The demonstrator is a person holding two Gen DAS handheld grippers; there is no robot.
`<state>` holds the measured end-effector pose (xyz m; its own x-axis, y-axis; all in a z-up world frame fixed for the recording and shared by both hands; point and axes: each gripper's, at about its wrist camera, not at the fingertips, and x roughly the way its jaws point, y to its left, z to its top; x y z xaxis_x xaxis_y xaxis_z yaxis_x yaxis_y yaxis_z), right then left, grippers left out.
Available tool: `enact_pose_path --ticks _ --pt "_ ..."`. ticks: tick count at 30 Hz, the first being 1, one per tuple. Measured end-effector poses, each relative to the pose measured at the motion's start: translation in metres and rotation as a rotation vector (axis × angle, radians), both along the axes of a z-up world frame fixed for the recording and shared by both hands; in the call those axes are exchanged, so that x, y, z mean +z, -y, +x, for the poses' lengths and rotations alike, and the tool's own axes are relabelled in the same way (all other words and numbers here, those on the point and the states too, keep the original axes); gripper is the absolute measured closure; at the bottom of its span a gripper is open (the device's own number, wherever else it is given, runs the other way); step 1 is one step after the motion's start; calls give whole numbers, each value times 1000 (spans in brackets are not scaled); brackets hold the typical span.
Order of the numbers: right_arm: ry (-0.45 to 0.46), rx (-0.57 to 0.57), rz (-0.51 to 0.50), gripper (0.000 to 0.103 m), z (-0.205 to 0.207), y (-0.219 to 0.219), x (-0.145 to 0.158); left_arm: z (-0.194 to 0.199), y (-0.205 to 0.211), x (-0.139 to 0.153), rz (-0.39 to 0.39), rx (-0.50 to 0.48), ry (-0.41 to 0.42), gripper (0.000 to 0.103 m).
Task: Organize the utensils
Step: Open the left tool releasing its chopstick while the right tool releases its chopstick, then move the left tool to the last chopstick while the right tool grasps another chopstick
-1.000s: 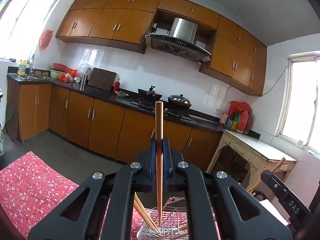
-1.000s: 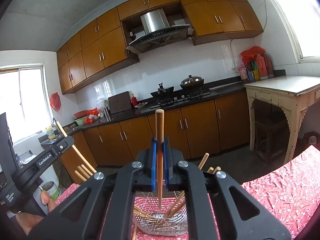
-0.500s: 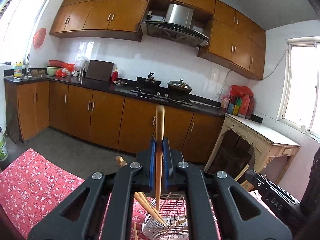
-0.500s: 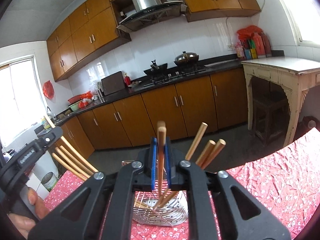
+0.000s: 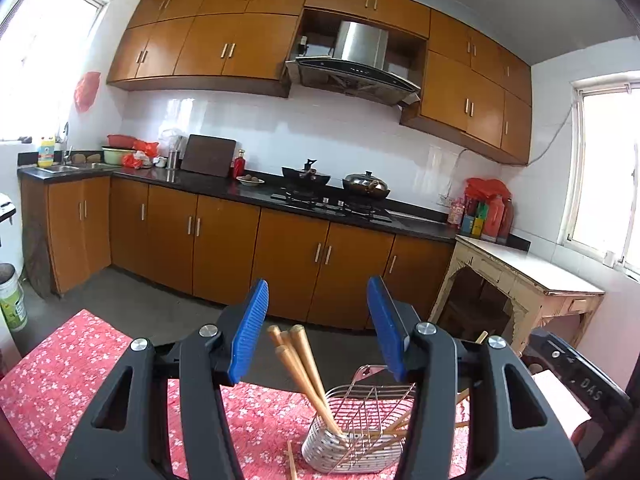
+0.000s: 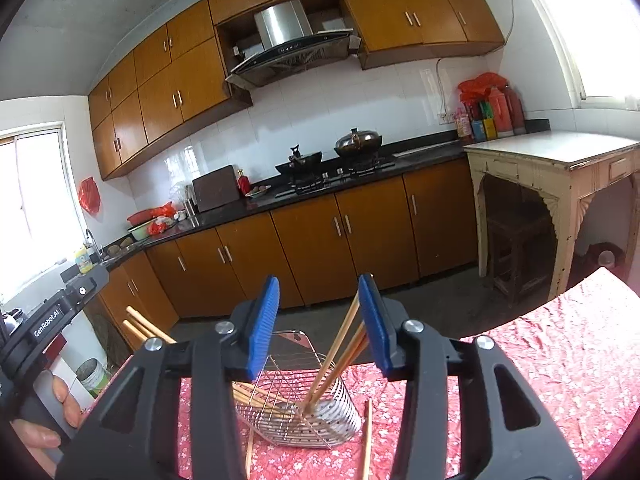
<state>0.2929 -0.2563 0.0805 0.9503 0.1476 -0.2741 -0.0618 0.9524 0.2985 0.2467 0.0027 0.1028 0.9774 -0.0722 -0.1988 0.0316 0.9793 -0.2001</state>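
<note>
- Both claws stand spread with nothing between their blue pads: the left gripper (image 5: pixel 318 330) and the right gripper (image 6: pixel 318 322) each hang above the wire utensil basket (image 6: pixel 298 408).
- Half a second ago each claw was pinched on one upright chopstick; now both sticks are let go and the jaws have parted.
- Writing: the left unit's body, seen at the left edge of the right wrist view, reads "GenRobot.AI" (image 6: pixel 47 322); the right unit's body, at the right edge of the left wrist view, shows "DAS" (image 5: pixel 591 389), the rest cut off.
- Basket sits on the red flowered tablecloth (image 5: pixel 52 372), near the table's far edge, with chopsticks (image 5: pixel 302 364) leaning out of its perforated cup end towards the left in the left wrist view.
- From the right wrist view, another bundle of chopsticks (image 6: pixel 340 350) leans up from the cup, close beside the right-hand blue pad; whether it touches the pad I cannot tell.
- More sticks lie flat across the basket's wire tray.
- Loose chopstick (image 6: pixel 367 436) lies on the cloth just beside the basket; a second loose stick (image 6: pixel 249 450) lies at its other side.
- Person's left hand (image 6: pixel 48 412) grips the left unit's handle.
</note>
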Motion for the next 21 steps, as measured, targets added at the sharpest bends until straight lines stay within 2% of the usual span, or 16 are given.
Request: enact_pose_path --ticks 7,12,21 --pt "-6 -24 -2 61 -36 9 2 -26 -11 1 0 33 -23 51" --pt "-31 -37 -5 60 -62 11 -8 -48 -18 -8 8 51 -51 51" --pt "-120 -42 -19 59 -98 12 -57 -77 -28 -51 66 94 -150 50"
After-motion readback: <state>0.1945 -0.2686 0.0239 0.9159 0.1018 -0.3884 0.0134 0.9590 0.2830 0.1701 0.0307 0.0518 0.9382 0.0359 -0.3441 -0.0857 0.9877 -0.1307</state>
